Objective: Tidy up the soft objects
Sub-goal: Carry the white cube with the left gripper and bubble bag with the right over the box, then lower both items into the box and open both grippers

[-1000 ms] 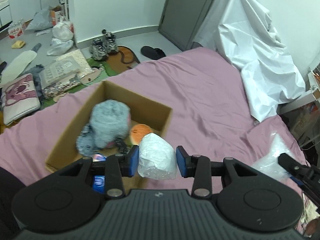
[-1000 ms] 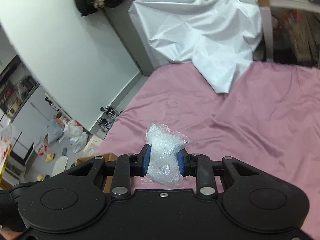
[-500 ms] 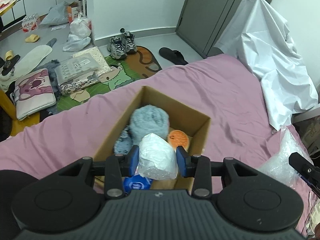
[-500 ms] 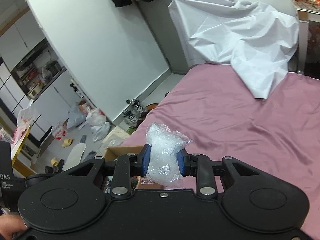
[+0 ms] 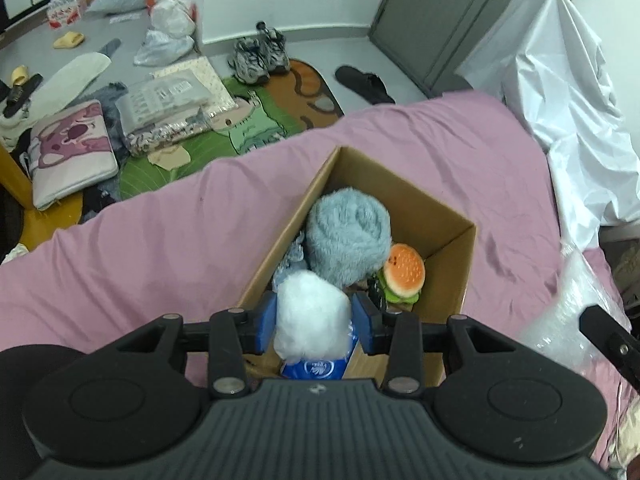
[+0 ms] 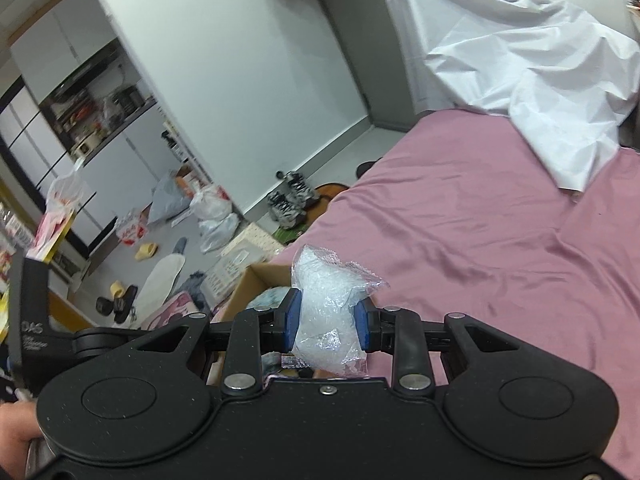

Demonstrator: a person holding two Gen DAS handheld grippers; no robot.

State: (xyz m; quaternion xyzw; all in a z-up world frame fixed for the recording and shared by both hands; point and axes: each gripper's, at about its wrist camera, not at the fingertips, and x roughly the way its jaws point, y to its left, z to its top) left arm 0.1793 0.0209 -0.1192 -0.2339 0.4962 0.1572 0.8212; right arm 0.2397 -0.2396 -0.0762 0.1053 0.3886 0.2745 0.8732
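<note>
**A:** Nearest you, your left gripper (image 5: 314,322) has its blue pads pressed on a soft white plastic-wrapped bundle (image 5: 311,312), held over the near end of the open brown cardboard box (image 5: 448,264) on the pink bedsheet (image 5: 160,248). Your right gripper (image 6: 327,322) is clamped on a crinkly clear plastic bag of white filling (image 6: 326,312), off to the box's right over the bed.

**B:** So which step am I in?

**A:** Dropping off, I'd judge. Beyond your left bundle lie a blue printed packet (image 5: 316,368), a fluffy grey plush roll (image 5: 348,236) and a small burger-shaped toy (image 5: 402,276), already in the box.

**B:** And next?

**A:** Lower the left bundle into the near gap, then release. Bring the right bag across afterwards; the far corner looks free.
</note>
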